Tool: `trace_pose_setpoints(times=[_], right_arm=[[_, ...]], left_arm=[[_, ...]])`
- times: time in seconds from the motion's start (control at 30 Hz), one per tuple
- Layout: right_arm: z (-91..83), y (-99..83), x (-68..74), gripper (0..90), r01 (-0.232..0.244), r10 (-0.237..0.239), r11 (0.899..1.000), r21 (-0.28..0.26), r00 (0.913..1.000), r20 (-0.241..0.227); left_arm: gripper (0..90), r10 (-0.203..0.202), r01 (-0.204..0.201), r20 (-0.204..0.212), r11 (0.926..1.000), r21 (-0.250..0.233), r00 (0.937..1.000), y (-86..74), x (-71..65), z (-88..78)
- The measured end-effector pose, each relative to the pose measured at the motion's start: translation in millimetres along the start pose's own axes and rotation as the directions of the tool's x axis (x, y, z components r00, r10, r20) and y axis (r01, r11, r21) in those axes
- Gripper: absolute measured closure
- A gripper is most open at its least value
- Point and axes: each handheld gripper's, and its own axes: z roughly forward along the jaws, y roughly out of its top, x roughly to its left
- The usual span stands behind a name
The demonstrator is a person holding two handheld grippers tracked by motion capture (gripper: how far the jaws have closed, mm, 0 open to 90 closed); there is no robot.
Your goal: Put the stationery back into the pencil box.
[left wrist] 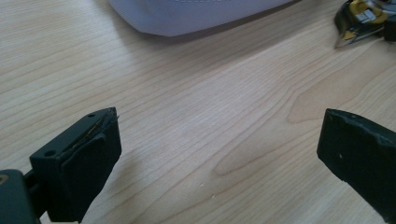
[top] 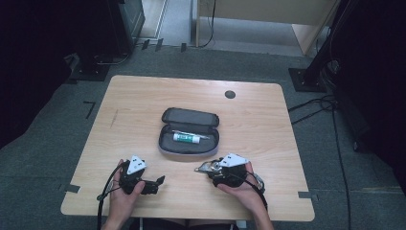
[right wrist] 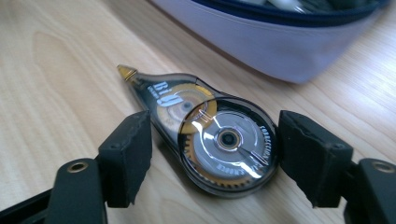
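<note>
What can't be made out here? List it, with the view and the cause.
- Pencil case contents besides the white tube: high view, too small.
- Correction tape lettering: right gripper view, glare and blur.
- Pads touching the dispenser or not: right gripper view, its body hides the contact.

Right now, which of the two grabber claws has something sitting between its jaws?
The right gripper: a clear correction tape dispenser lies between its jaws. The left gripper has bare table between its jaws.

We saw the clear correction tape dispenser (right wrist: 219, 140) lying flat, gold tip outward, just beside the pencil case (right wrist: 280, 42).
</note>
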Motion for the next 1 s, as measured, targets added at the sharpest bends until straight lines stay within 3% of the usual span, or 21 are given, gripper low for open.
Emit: trace_pose_setpoints(times=[0.37,0.63,0.9,1.0], right_arm=[[4.7,4.1,18.9,35.4,0.086,-0.087,0.996,-0.010,0.9939,-0.069],[8.5,7.3,27.9,34.8,0.110,-0.111,0.994,-0.014,0.9890,-0.098],[13.2,11.5,34.4,26.9,0.114,-0.116,0.993,-0.021,0.9862,-0.118],[15.5,13.0,35.4,24.2,0.117,-0.117,0.993,-0.008,0.9862,-0.117]], left_arm=[[0.1,0.005,-0.005,0.037,1.0000,-0.005,0.9993,-0.3,-1.7,0.5],[0.1,0.018,-0.018,0.068,0.9998,0.002,0.9975,-0.1,-2.8,2.5],[0.1,0.062,-0.064,0.100,0.9978,0.017,0.9931,-0.4,-7.6,4.4],[0.1,0.059,-0.060,0.127,0.9982,0.003,0.9901,-0.8,-6.5,2.9]])
